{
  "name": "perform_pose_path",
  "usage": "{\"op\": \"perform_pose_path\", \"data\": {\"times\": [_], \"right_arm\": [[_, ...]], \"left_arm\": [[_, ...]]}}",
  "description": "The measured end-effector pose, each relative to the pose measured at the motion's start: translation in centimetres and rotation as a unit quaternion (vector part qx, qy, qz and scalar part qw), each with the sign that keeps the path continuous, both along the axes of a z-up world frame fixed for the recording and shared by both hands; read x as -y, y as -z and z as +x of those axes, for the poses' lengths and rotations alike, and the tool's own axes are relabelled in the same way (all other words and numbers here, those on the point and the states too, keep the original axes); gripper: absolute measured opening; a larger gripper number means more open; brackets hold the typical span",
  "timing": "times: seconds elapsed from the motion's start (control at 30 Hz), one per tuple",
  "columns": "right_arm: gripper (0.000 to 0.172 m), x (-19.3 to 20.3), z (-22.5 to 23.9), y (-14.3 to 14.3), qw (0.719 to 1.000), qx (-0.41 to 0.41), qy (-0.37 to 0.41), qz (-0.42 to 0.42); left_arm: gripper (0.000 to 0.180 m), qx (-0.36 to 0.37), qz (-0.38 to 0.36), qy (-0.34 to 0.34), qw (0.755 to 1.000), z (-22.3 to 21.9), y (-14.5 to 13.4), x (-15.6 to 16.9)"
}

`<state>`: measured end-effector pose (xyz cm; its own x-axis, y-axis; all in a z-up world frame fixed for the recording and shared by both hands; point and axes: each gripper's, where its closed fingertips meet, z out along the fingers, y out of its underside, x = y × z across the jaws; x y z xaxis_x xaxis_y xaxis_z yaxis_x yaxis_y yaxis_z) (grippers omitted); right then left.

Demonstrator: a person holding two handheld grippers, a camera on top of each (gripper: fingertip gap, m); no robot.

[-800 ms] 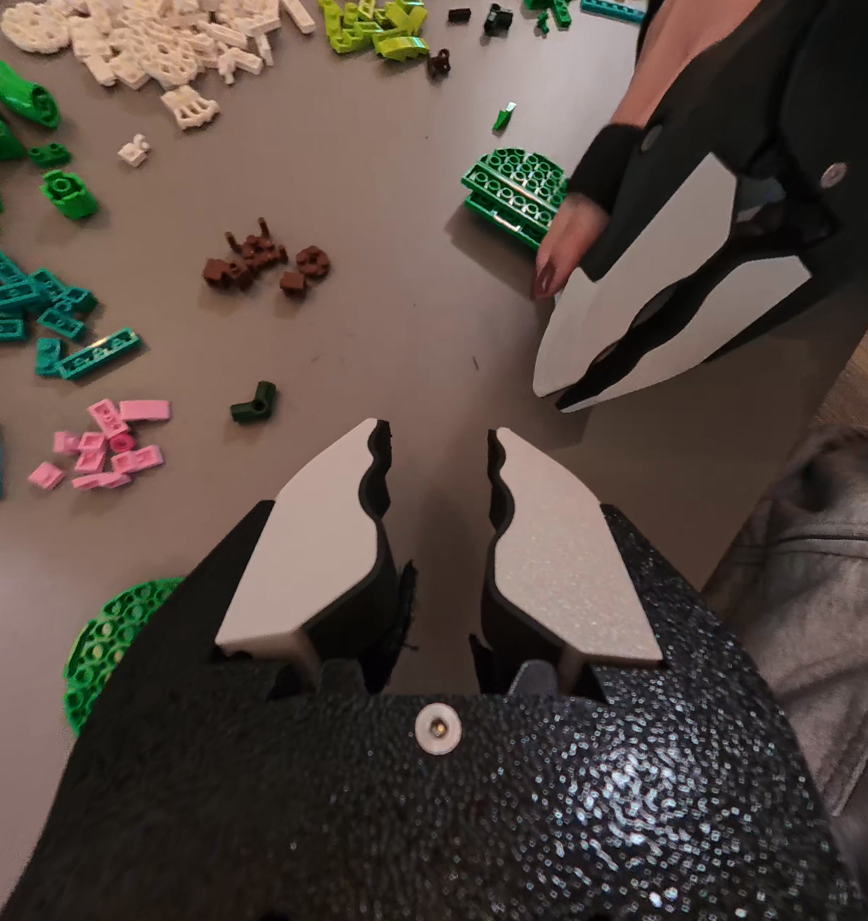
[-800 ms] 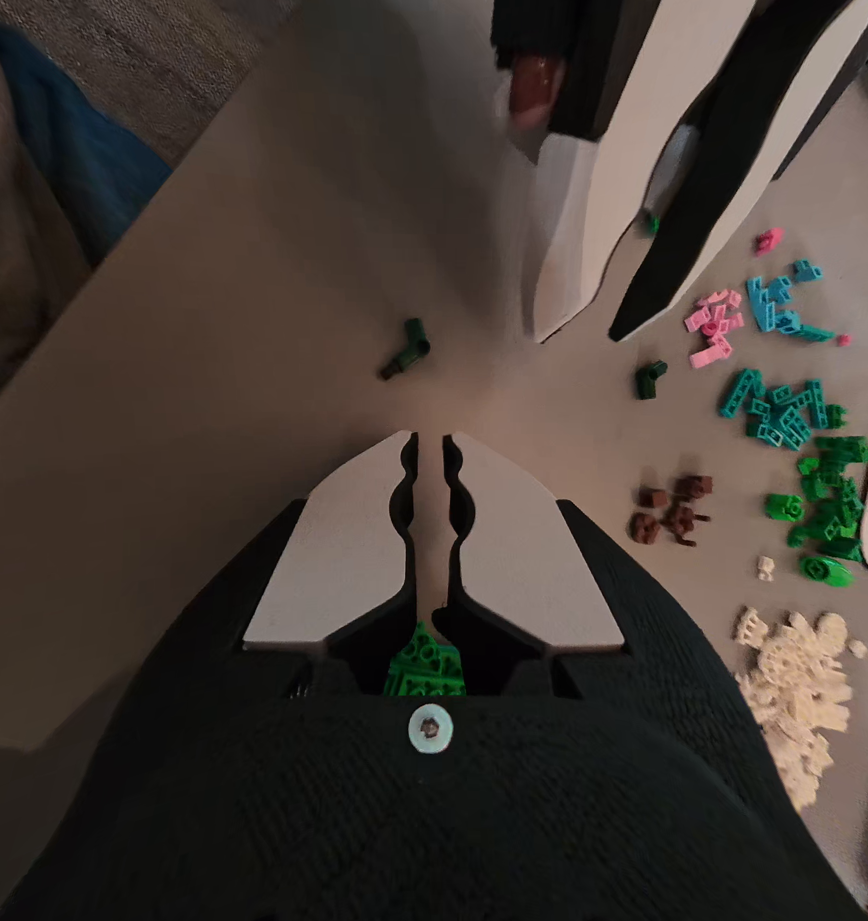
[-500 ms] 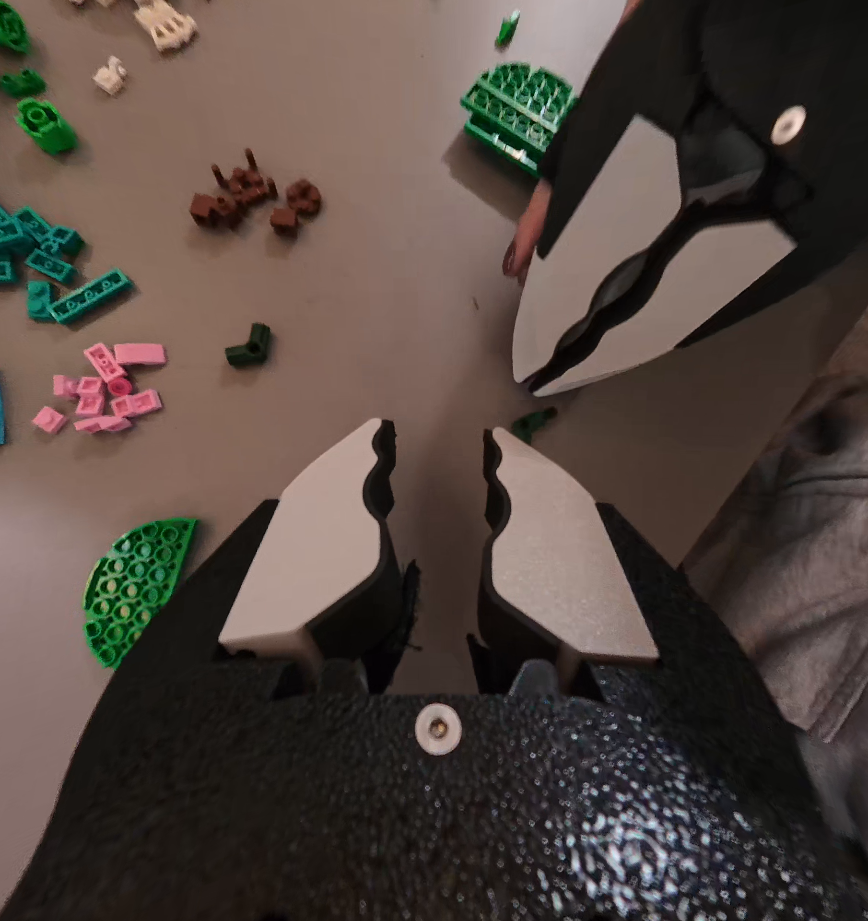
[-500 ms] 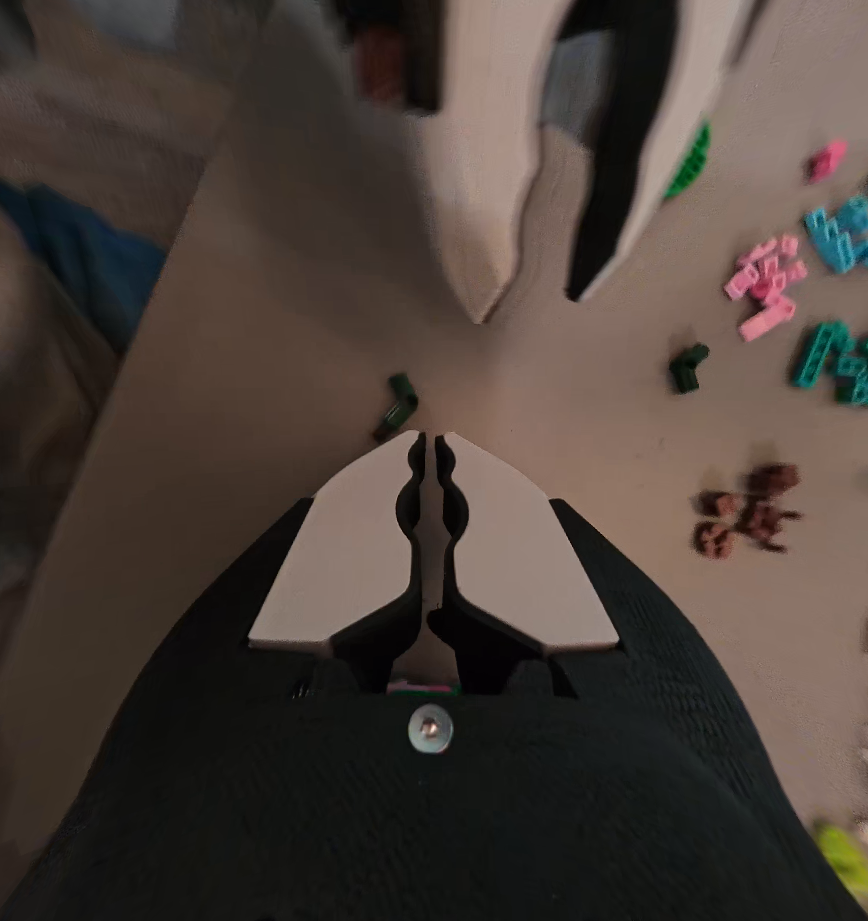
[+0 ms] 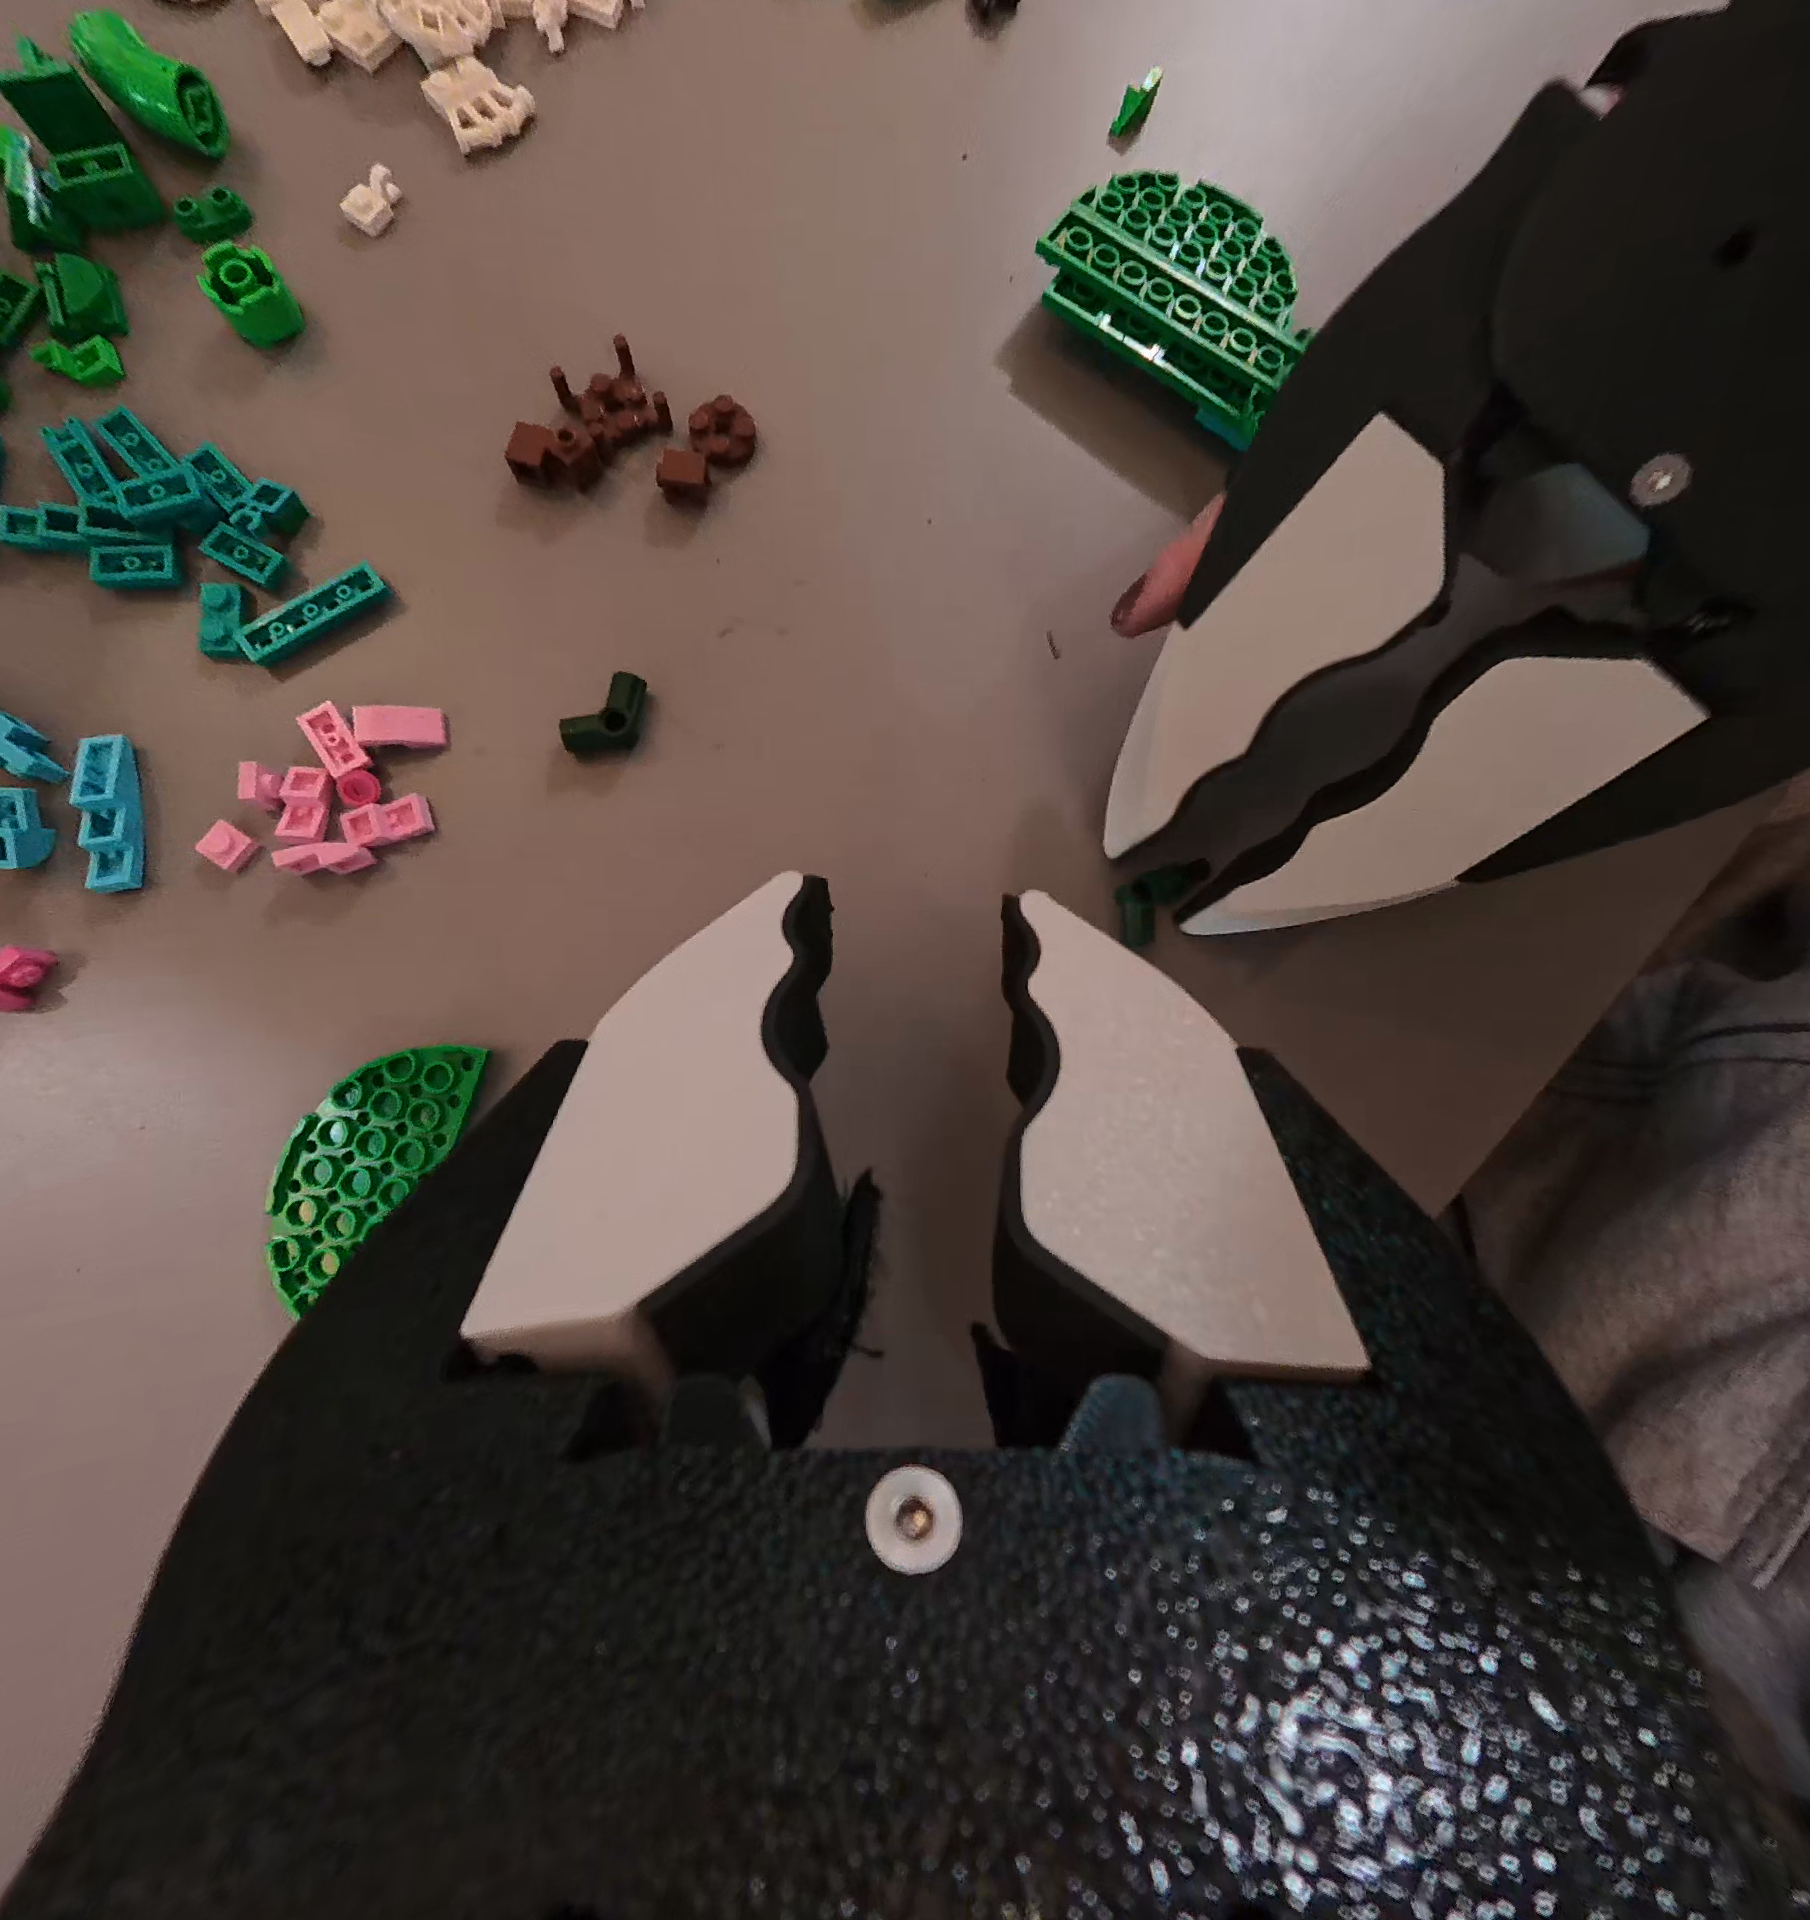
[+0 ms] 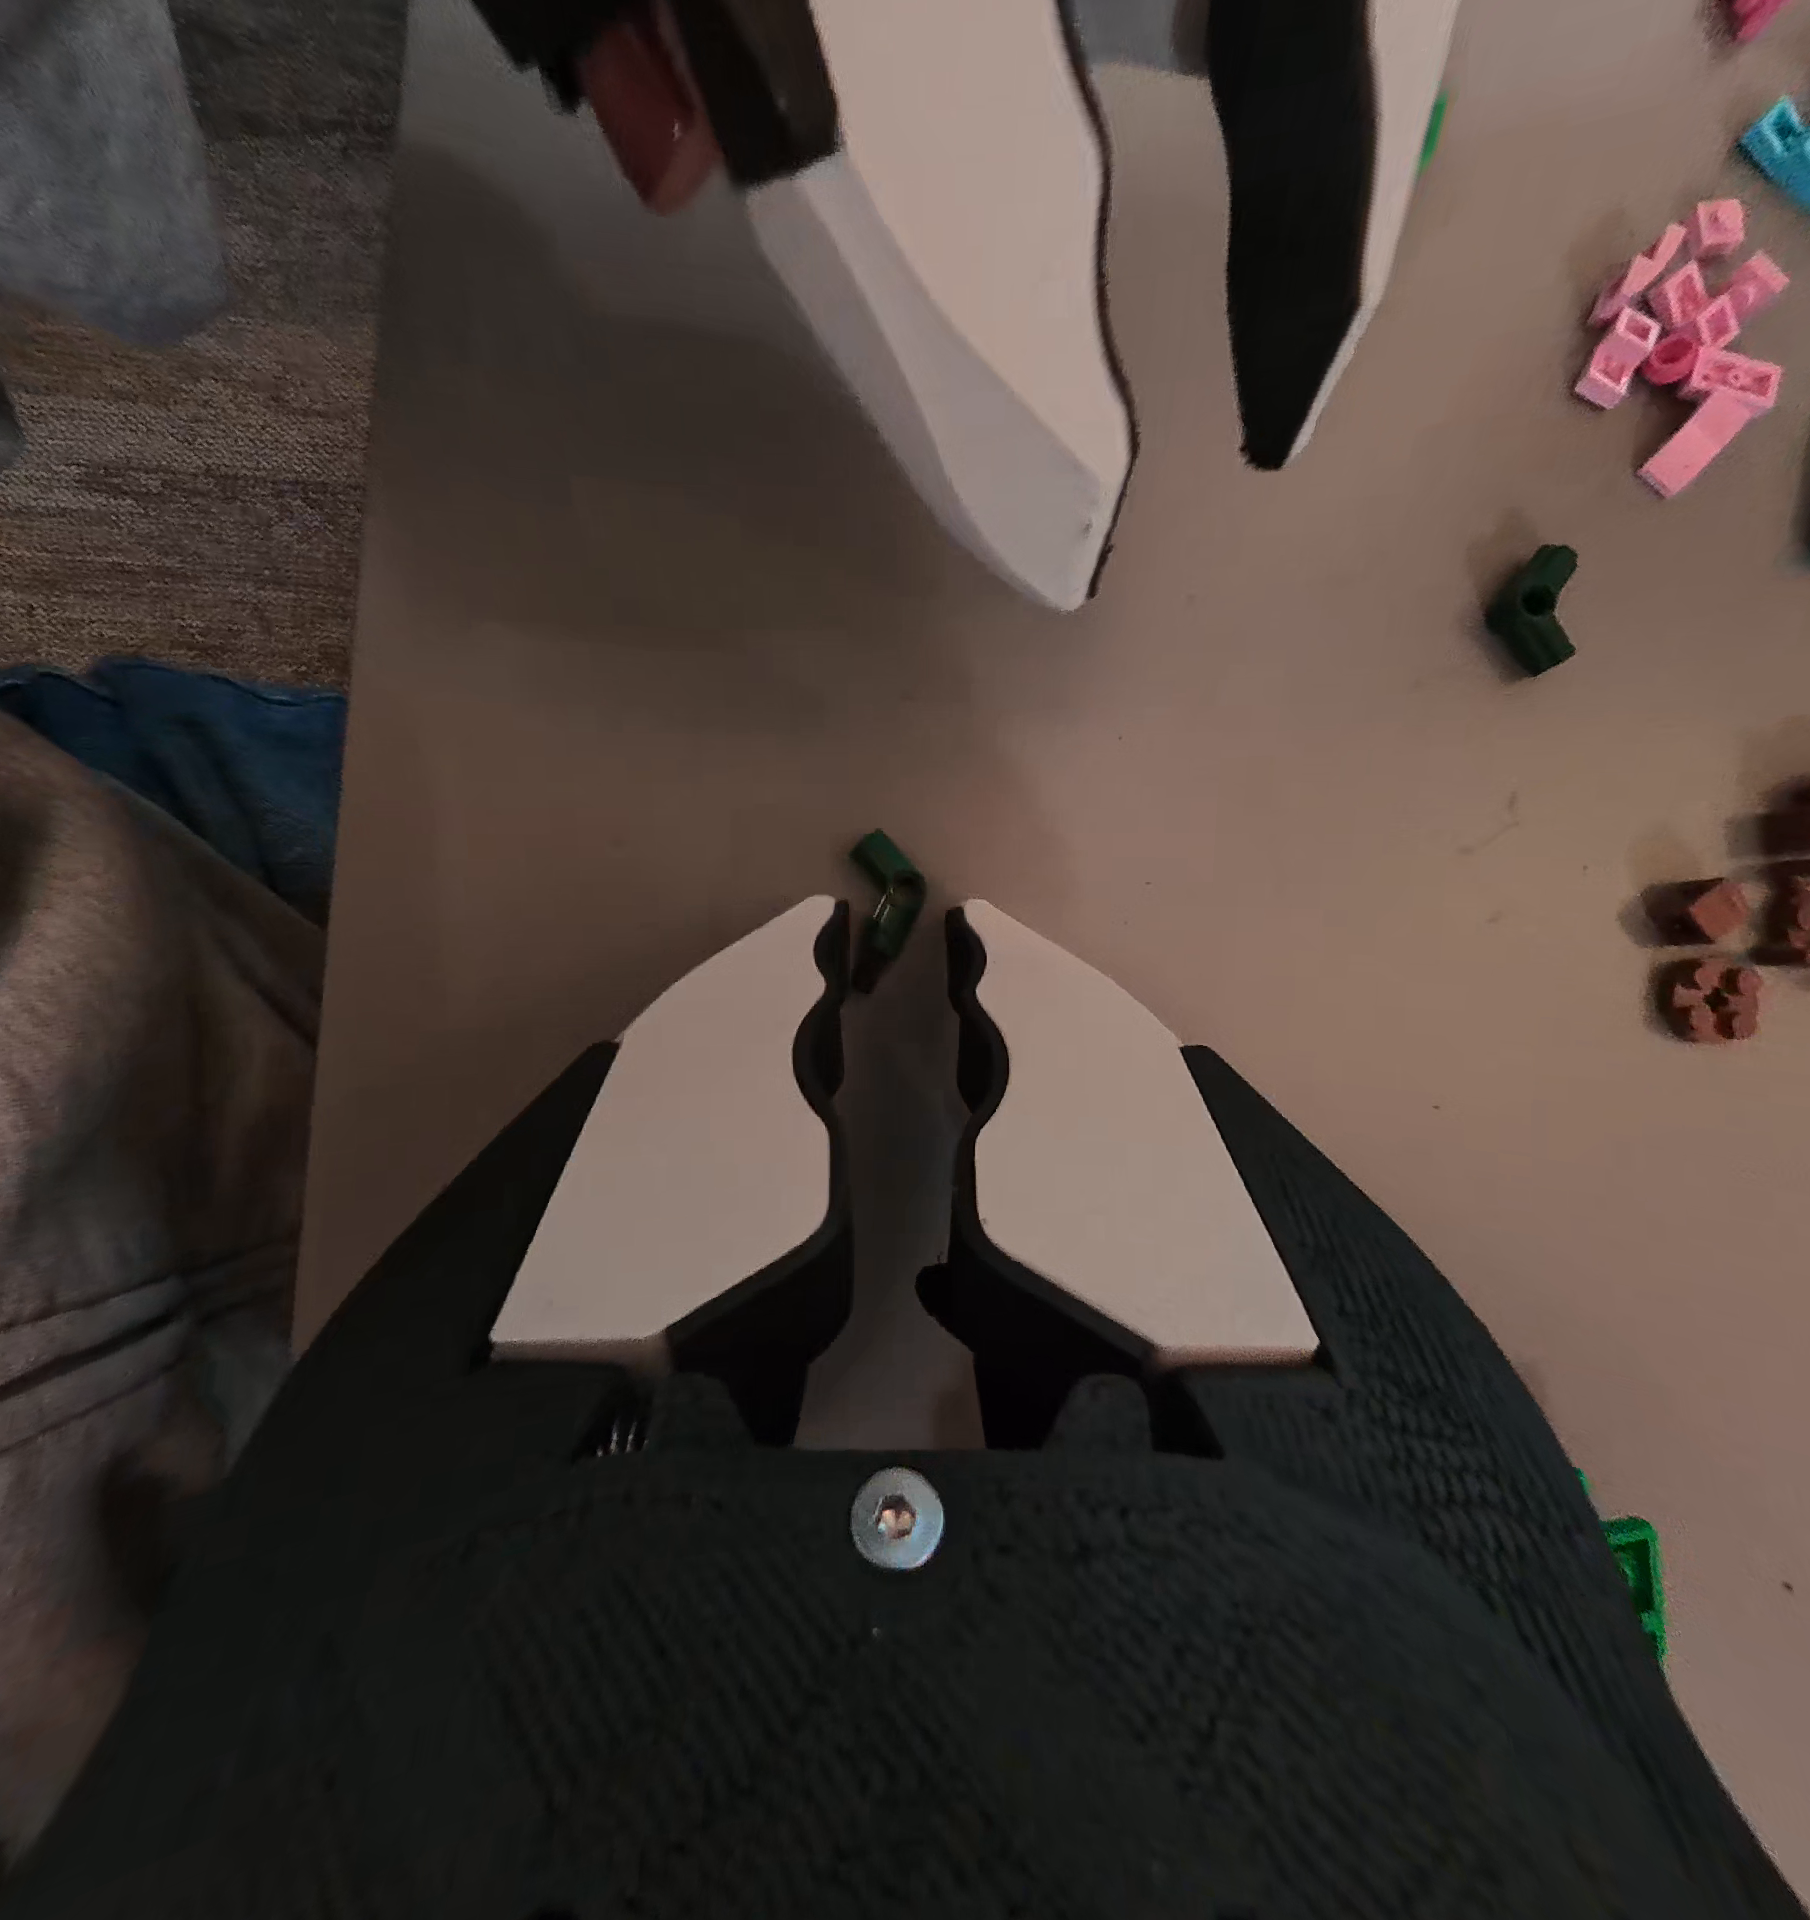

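Grey-brown and matte, the tabletop (image 5: 880,665) carries sorted heaps of small plastic building pieces, and a grey cloth sleeve lies past its near edge.

Nearest, the left gripper (image 5: 913,906) hovers over bare table with its 2 fingers wide apart and nothing between them. Its pads (image 5: 802,977) are black and wavy, set under smooth pale plates, and the body is rough black plastic. A flat green half-round plate with holes (image 5: 371,1164) lies just beside it.

Close to the right, the right gripper (image 6: 893,920) stands low over a small dark green angled connector (image 6: 885,904). One leg of this bent tube lies between the fingertips; the jaws are apart, and a gap shows on the side of the right pad, so I judge it is not gripped. To take it well, I think the fingers should be centred on the straight leg and closed slowly, because the piece is small, glossy and round and can easily roll or jump out.

Farther away lies a 2nd dark green connector (image 5: 605,717), then pink tiles (image 5: 345,784), light blue blocks (image 5: 59,800), teal bars (image 5: 142,520) and brown knobby pieces (image 5: 626,426). Beyond these stand a bright green studded half-round stack (image 5: 1176,281), a heap of green shapes (image 5: 70,229) and, farthest, cream lattice parts (image 5: 413,42).
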<state>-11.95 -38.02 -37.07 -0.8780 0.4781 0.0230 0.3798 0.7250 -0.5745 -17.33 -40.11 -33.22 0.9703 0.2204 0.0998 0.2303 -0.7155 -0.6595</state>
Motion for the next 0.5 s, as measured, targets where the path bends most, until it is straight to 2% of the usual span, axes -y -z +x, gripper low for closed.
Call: {"op": "perform_pose_path", "data": {"times": [0.03, 0.1, 0.23, 0.37, 0.5], "right_arm": [[0.009, 0.0, 0.2, 0.0, 1.000, 0.002, -0.003, 0.001], [0.006, -0.1, 0.2, 0.0, 1.000, -0.015, -0.016, 0.009], [0.006, -0.6, -0.8, -1.9, 0.985, -0.153, -0.077, 0.017], [0.006, -1.4, -1.6, -5.1, 0.924, -0.352, -0.136, 0.062], [0.005, -2.0, -1.8, -7.2, 0.843, -0.491, -0.173, 0.134]], "left_arm": [[0.032, 0.002, 0.006, 0.000, 1.000, 0.0, -0.2, -0.1], [0.032, 0.009, 0.021, 0.009, 1.000, 0.3, -0.5, -0.4], [0.035, 0.038, 0.036, 0.043, 0.998, 1.8, -0.5, -1.1], [0.047, 0.064, 0.047, 0.084, 0.993, 3.6, -0.5, -2.0], [0.055, 0.054, 0.053, 0.127, 0.989, 5.4, -0.8, -3.4]]}}
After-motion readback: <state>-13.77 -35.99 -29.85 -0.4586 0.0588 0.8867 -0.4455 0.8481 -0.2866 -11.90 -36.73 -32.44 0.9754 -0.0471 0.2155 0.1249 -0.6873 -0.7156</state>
